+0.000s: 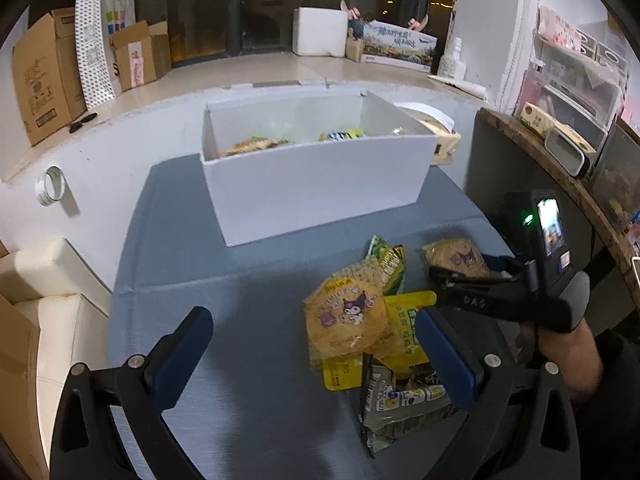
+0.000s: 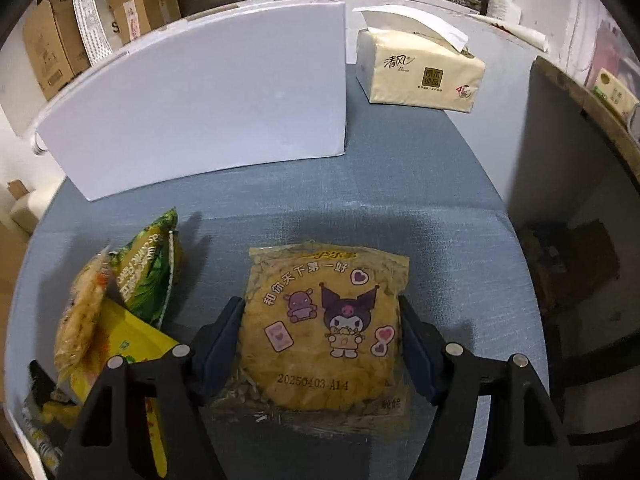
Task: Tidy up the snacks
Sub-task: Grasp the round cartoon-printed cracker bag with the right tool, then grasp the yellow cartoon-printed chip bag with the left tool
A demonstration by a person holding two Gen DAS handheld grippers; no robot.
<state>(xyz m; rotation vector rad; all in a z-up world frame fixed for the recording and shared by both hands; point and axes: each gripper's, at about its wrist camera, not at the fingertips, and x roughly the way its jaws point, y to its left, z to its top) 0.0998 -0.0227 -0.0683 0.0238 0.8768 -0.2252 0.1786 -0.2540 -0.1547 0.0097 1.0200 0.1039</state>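
A round yellow noodle packet with a purple cartoon print lies flat on the blue-grey table. My right gripper is shut on it, one pad against each side; the left wrist view shows that packet in the right gripper. My left gripper is open above a pile: a second cartoon packet, a green bag, a yellow bag and a dark bag. Behind stands a white box with several snacks inside.
A tissue pack lies right of the white box. A tape roll sits on the white ledge at left. A wooden shelf borders the table's right side. Cardboard boxes stand at the far left.
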